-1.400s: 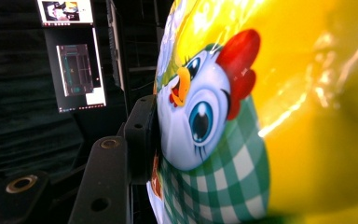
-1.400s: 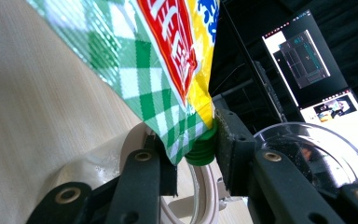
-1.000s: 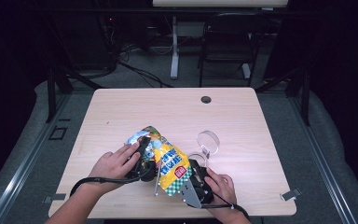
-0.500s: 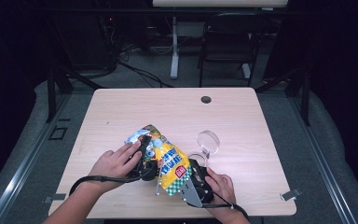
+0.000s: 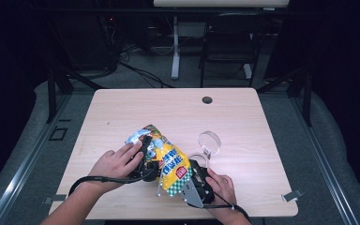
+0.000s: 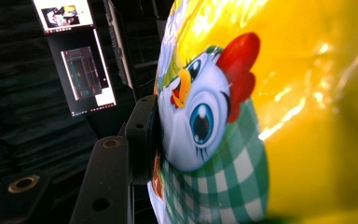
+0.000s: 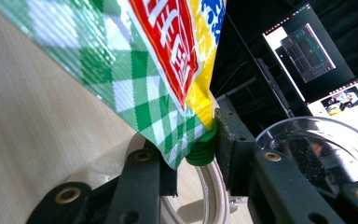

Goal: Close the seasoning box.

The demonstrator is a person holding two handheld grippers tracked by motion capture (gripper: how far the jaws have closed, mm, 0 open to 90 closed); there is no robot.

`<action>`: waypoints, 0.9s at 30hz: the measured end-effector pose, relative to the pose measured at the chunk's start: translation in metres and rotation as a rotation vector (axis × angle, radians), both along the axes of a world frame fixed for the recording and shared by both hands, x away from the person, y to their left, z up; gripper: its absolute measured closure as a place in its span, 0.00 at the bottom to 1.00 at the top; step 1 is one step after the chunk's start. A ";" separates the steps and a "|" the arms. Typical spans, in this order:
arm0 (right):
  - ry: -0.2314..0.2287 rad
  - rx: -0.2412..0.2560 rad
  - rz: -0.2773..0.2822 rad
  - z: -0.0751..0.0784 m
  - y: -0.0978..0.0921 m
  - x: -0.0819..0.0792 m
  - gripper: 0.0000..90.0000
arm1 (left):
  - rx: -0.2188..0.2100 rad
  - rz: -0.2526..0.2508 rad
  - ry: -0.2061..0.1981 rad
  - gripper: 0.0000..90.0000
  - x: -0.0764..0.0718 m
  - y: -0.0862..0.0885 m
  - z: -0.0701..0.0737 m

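Snack bag (image 5: 166, 159) held between both grippers, just left of the clear round container (image 5: 209, 142).
Left gripper (image 5: 146, 157) pinches its upper part; right gripper (image 5: 194, 180) clamps its green-checked lower corner above the table (image 5: 243, 117).

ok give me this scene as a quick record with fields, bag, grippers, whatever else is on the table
held item: snack bag, yellow with green check, chicken cartoon, lifted at a slant over the table
left gripper: pressed to the bag's side, hand on it
right gripper: shut on the bag's lower edge
green clip: between the right gripper's jaws at the bag's corner
clear lid: beside the bag, on the table
table hole: far edge
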State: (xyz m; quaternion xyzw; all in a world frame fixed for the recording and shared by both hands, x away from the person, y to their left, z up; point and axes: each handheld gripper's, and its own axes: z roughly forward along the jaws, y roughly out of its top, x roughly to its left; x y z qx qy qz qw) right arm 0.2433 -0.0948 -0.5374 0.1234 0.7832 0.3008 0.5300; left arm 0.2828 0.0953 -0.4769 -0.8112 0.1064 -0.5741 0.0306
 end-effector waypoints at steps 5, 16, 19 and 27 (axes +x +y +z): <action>0.000 0.000 -0.002 0.000 0.000 0.000 0.79 | 0.008 0.000 -0.002 0.63 0.000 -0.001 0.001; -0.001 0.006 -0.002 0.000 0.000 0.000 0.79 | 0.042 -0.003 -0.023 0.63 -0.002 -0.004 0.004; -0.001 0.009 -0.003 0.000 0.000 0.000 0.79 | 0.055 -0.001 -0.024 0.64 -0.002 -0.005 0.005; 0.001 0.013 -0.002 -0.001 0.000 0.000 0.79 | 0.073 -0.002 -0.031 0.65 -0.003 -0.007 0.007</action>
